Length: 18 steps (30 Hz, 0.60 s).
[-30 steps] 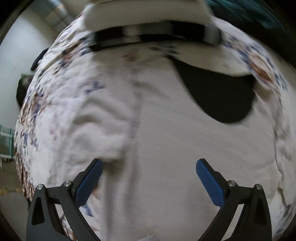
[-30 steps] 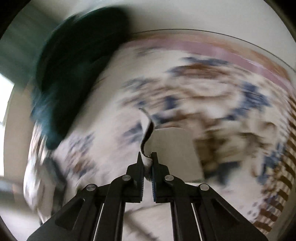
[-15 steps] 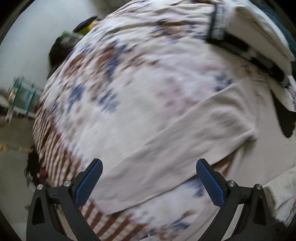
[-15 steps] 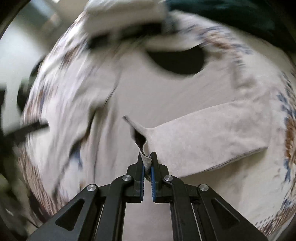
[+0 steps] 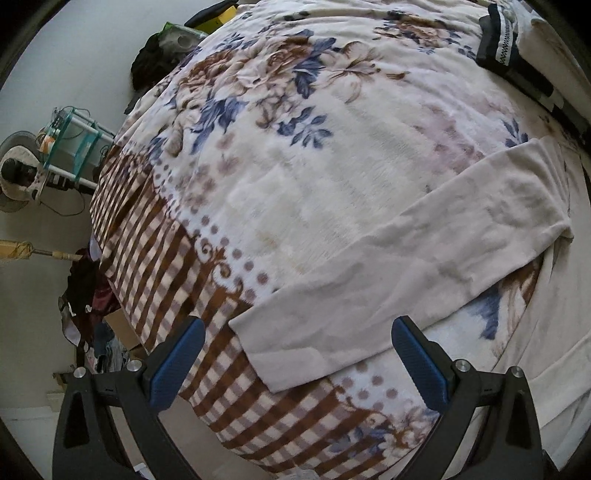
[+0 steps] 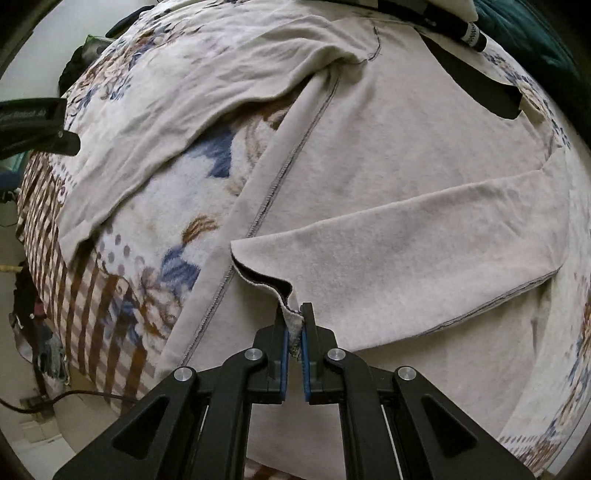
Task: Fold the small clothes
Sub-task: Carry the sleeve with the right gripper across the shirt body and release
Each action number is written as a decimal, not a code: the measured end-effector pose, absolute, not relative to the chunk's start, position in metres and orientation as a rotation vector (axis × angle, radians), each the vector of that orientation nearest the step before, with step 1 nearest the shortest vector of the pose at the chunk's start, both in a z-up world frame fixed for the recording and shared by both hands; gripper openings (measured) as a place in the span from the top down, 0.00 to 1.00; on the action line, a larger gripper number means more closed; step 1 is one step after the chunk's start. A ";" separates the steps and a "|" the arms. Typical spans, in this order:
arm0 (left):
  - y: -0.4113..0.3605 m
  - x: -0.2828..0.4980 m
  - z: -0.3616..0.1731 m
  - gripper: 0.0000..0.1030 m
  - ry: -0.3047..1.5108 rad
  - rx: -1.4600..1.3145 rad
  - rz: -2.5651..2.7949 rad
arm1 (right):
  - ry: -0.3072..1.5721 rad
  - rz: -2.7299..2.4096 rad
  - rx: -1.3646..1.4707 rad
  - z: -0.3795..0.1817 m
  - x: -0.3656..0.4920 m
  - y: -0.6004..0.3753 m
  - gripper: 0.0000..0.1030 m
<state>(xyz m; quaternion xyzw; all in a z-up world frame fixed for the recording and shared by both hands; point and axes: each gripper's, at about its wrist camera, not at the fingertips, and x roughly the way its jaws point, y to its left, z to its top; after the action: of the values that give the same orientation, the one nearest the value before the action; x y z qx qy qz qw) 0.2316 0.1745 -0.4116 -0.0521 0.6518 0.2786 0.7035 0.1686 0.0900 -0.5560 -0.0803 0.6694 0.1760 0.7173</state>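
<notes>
A cream long-sleeved top (image 6: 388, 155) lies inside out on a floral blanket (image 6: 177, 206). My right gripper (image 6: 294, 328) is shut on the cuff of its right sleeve (image 6: 424, 254), which is folded across the body. The left sleeve (image 6: 177, 92) stretches out to the left; in the left wrist view this sleeve (image 5: 388, 280) lies flat, its cuff end between the open fingers of my left gripper (image 5: 295, 354), which hovers just above it. The left gripper also shows in the right wrist view (image 6: 33, 125) at the left edge.
The blanket (image 5: 295, 155) covers a bed whose left edge drops to the floor with clutter, a rack (image 5: 74, 144) and a fan (image 5: 18, 166). Folded clothes (image 5: 517, 48) lie at the far side. A dark teal item (image 6: 524, 33) lies at the top right.
My right gripper carried the right sleeve cuff over the body of the top. My left gripper swung away from the top's body to the outstretched left sleeve's cuff.
</notes>
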 end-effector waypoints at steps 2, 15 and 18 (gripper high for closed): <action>0.177 0.226 -0.413 0.00 1.462 -0.133 0.631 | 1.533 0.395 -0.218 -0.565 0.159 0.097 0.94; 0.213 0.180 -0.438 0.00 1.528 -0.325 0.744 | 1.603 0.361 0.082 -0.539 0.176 0.059 0.46; 0.216 0.173 -0.442 0.00 1.530 -0.348 0.755 | 1.625 0.437 -0.026 -0.550 0.187 0.085 0.47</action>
<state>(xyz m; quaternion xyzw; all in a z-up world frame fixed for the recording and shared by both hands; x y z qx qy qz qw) 0.1732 0.2155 -0.4420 -0.1527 0.6718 0.3316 0.6445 0.1873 0.0854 -0.5501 -0.0114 0.7199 0.1936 0.6664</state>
